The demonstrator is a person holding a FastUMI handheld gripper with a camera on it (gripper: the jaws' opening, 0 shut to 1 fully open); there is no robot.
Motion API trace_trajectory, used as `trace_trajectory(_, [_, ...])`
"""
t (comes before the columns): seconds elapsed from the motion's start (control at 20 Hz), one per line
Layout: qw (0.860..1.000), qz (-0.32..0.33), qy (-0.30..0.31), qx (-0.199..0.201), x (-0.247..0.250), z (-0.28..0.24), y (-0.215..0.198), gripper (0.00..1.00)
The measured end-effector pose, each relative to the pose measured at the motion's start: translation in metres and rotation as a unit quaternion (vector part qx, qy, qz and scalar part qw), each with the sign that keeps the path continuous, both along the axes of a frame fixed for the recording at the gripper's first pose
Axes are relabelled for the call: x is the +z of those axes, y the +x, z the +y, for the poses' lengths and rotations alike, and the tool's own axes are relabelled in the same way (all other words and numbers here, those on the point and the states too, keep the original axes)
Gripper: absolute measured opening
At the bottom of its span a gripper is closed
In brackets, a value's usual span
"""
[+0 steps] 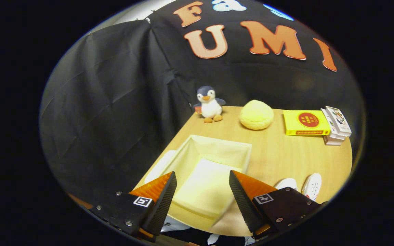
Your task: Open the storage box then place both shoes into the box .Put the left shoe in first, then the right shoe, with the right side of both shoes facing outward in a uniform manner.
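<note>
Gripper view: cream fabric storage box (214,150) on the wooden table (286,157) looks already open and empty, gripper (202,198) fingers spread over it holding nothing, both white shoes (303,186) on the table beside the box, so neither placed yet.

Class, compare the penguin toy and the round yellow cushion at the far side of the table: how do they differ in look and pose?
The penguin toy has several colours, dark head, white belly, orange beak and feet; the yellow cushion is one plain colour. The penguin toy stands upright at the table's far corner; the yellow cushion sits low and rounded, between it and the yellow box. Both look soft and rest on the wooden table, well beyond the open tool.
</note>
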State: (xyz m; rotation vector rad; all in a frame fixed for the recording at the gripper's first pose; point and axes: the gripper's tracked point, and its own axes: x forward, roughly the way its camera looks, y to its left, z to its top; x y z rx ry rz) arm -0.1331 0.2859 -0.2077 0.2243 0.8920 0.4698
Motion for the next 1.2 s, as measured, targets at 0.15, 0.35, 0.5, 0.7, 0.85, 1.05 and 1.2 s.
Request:
trace_trajectory(0.15, [0.999, 0.007, -0.035, -0.025, -0.023, -0.042, -0.01, 0.92])
trace_trajectory(0.35, [0.995, 0.023, -0.09, -0.047, -0.057, -0.091, -0.03, 0.93])
trace_trajectory(0.5, [0.991, 0.03, -0.117, -0.063, -0.077, -0.114, -0.045, 0.92])
trace_trajectory(0.7, [0.985, 0.04, -0.15, -0.08, -0.094, -0.143, -0.054, 0.93])
trace_trajectory(0.85, [0.98, 0.042, -0.171, -0.089, -0.106, -0.162, -0.059, 0.92])
trace_trajectory(1.05, [0.974, 0.055, -0.198, -0.091, -0.128, -0.181, -0.073, 0.92])
trace_trajectory(1.2, [0.971, 0.067, -0.218, -0.077, -0.147, -0.191, -0.087, 0.92])
